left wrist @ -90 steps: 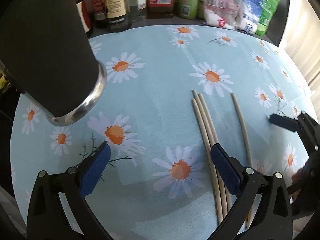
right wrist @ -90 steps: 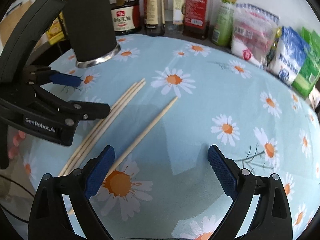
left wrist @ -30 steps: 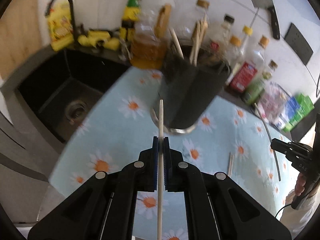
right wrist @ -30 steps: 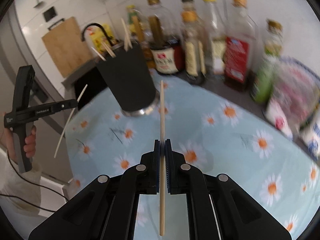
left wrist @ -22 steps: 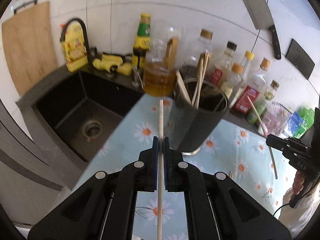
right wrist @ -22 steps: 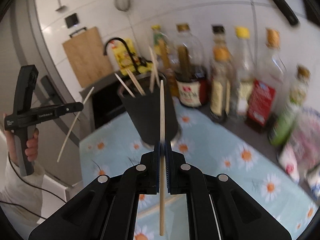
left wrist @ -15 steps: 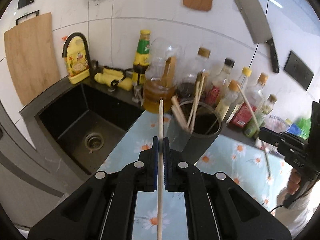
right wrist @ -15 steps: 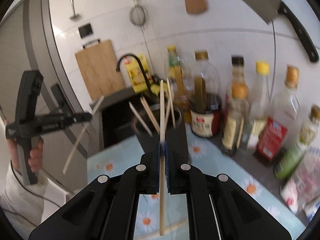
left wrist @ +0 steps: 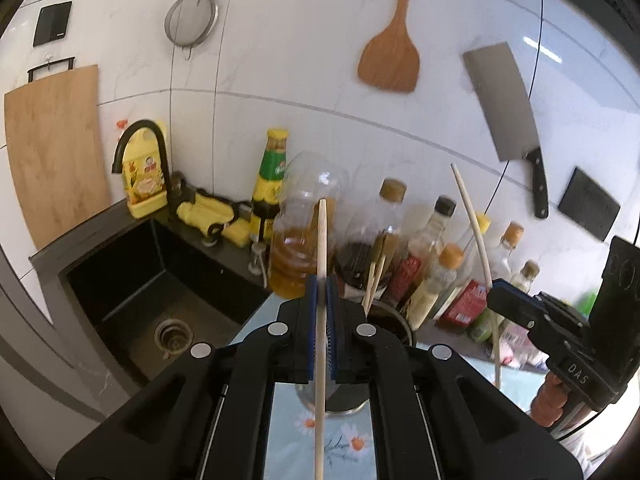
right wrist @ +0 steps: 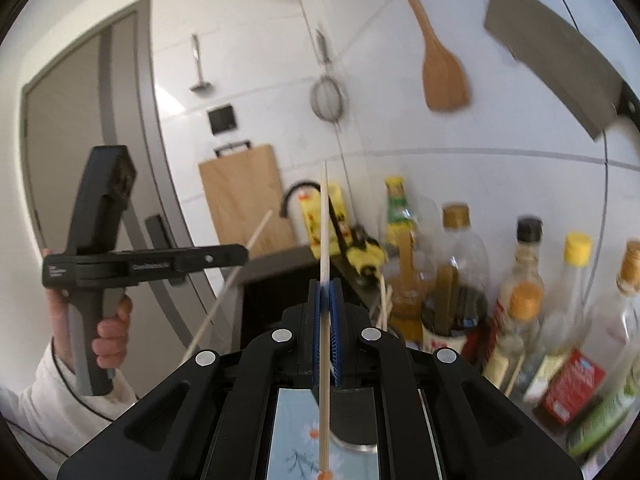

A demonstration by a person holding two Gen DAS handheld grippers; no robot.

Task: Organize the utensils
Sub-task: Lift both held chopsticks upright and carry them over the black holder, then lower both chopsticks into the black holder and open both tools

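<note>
My left gripper is shut on a pale wooden chopstick that stands upright between its blue pads. Just behind the jaws is the black utensil holder with several chopsticks in it. At the right edge of the left wrist view, my right gripper is clamped on a second chopstick. In the right wrist view, my right gripper is shut on that chopstick, and the holder's metal base peeks out below. At the left, a hand holds my left gripper with its slanted chopstick.
A black sink with a faucet lies to the left. Sauce bottles crowd behind the holder. A cleaver, wooden spatula and cutting board hang on the tiled wall. Daisy tablecloth shows below.
Both grippers have risen and tilted upward with their chopsticks still clamped. The holder has dropped lower in both views, behind the jaws. The wall now fills the views.
</note>
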